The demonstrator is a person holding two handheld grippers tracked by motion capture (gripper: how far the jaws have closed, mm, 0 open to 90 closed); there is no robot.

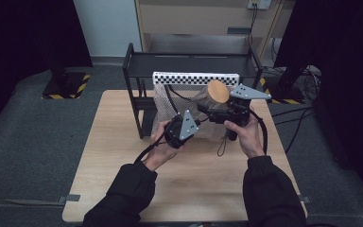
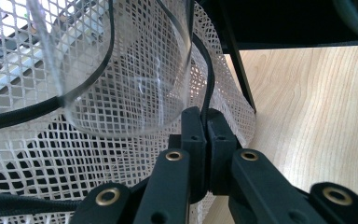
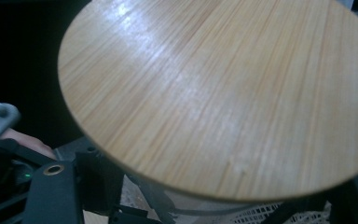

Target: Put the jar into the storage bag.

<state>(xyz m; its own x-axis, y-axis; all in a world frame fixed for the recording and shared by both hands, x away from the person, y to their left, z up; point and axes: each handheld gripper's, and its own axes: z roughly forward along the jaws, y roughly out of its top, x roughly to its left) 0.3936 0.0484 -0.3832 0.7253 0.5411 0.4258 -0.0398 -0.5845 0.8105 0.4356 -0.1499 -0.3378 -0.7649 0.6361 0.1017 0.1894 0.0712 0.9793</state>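
Pinching white mesh bag (image 2: 121, 154) fabric, left tongs (image 2: 204, 140) sit pressed together; right tongs (image 1: 207, 112) grip the clear glass jar (image 2: 130, 70) — smooth round bamboo lid (image 3: 223, 88) — over pale wood worktop (image 1: 123, 142).

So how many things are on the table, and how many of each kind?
Black shelf racks: 1
White mesh bags: 1
Clear jars with a wooden lid: 1
Grippers: 2, the left gripper shut on the mesh bag, the right gripper at the jar
Total: 5
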